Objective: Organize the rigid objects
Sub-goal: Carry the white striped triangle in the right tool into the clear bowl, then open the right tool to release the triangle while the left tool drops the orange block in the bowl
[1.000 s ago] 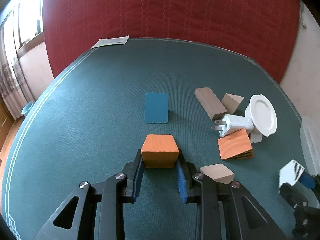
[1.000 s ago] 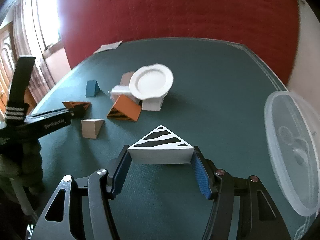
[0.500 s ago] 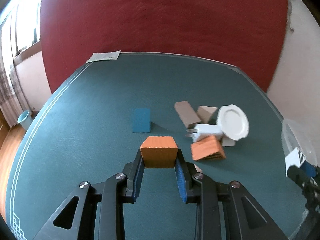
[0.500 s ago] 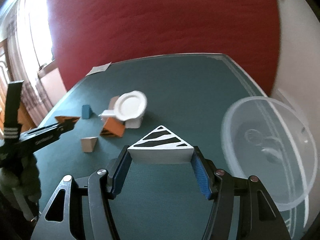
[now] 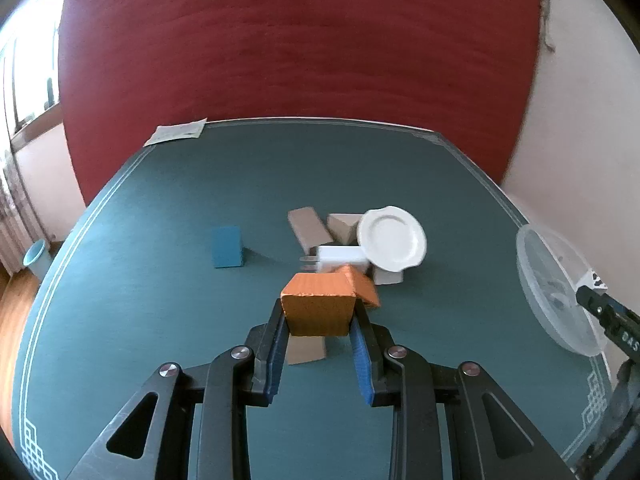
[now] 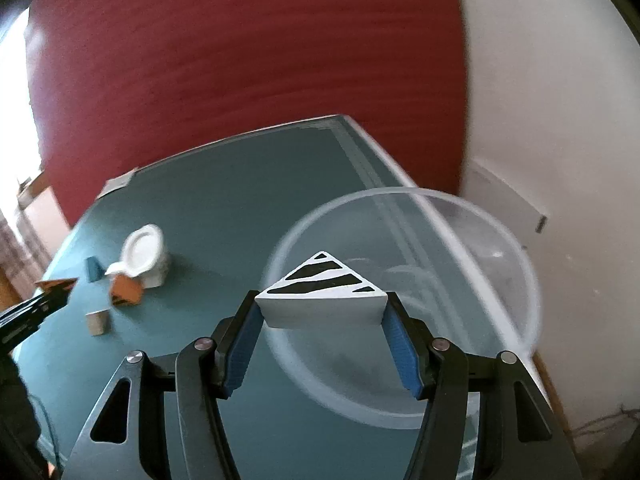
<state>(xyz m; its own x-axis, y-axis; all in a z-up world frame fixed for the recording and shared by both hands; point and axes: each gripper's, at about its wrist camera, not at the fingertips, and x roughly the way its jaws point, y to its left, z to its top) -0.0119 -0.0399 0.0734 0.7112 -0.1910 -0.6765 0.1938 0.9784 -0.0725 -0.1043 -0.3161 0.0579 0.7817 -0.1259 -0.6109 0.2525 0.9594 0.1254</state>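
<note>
The left hand-held gripper (image 5: 319, 320) is clamped on an orange block (image 5: 318, 306), blue pads pressing both its sides, and holds it clear above the green counter (image 5: 160, 288). Beyond it lie a blue block (image 5: 227, 246), tan wooden blocks (image 5: 309, 229), a white plug adapter (image 5: 340, 258) and a tilted white plate (image 5: 391, 239). The right hand-held gripper (image 6: 322, 322), jaws about half spread, grips a white wedge with black stripes (image 6: 325, 295) by its ends, directly above a clear plastic bowl (image 6: 500, 264) at the counter's right edge.
</note>
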